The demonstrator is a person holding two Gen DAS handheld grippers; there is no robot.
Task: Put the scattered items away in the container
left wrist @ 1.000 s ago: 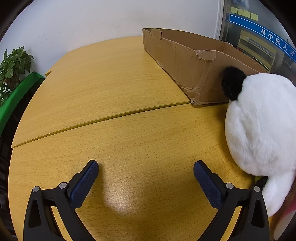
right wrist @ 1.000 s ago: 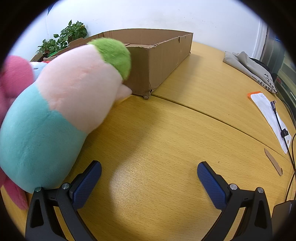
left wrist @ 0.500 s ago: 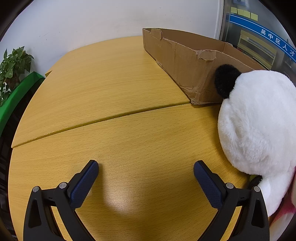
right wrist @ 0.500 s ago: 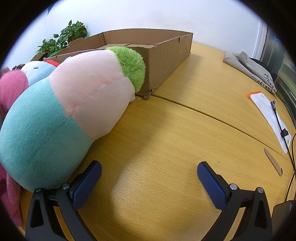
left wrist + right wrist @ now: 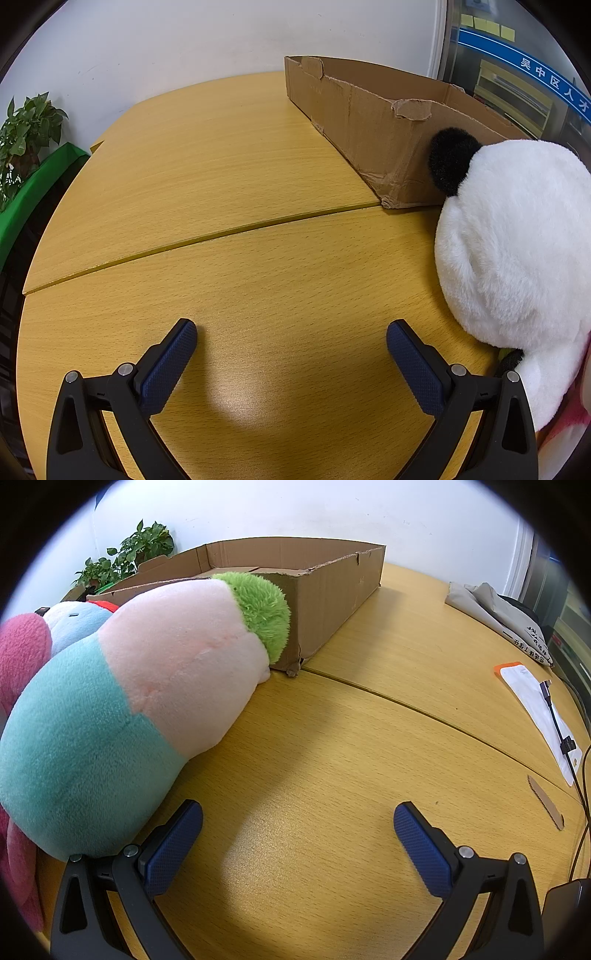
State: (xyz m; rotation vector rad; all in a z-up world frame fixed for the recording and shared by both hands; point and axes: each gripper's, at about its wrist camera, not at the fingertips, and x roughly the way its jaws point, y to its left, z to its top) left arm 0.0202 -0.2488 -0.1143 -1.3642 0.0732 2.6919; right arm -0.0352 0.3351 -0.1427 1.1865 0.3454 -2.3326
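A brown cardboard box (image 5: pixel 369 122) stands on the wooden table; it also shows in the right wrist view (image 5: pixel 332 587). A white plush panda with a black ear (image 5: pixel 517 236) lies at the right of the left wrist view, against the box corner. A pink, teal and green plush (image 5: pixel 140 686) lies at the left of the right wrist view, its green end against the box. A pale blue plush (image 5: pixel 74 624) and a pink plush (image 5: pixel 18 653) lie behind it. My left gripper (image 5: pixel 291 354) is open and empty over bare table. My right gripper (image 5: pixel 297 836) is open and empty beside the teal plush.
A potted plant (image 5: pixel 26 136) on a green stand is at the far left, off the table. On the right lie a folded grey cloth (image 5: pixel 498 616), a white packet with a cable (image 5: pixel 543 716) and a cardboard scrap (image 5: pixel 546 801). A table seam (image 5: pixel 199 236) crosses the top.
The panda has shifted left in the left wrist view. The pink-teal plush has rolled right and lower, its green end now against the box. Both grippers stay open.
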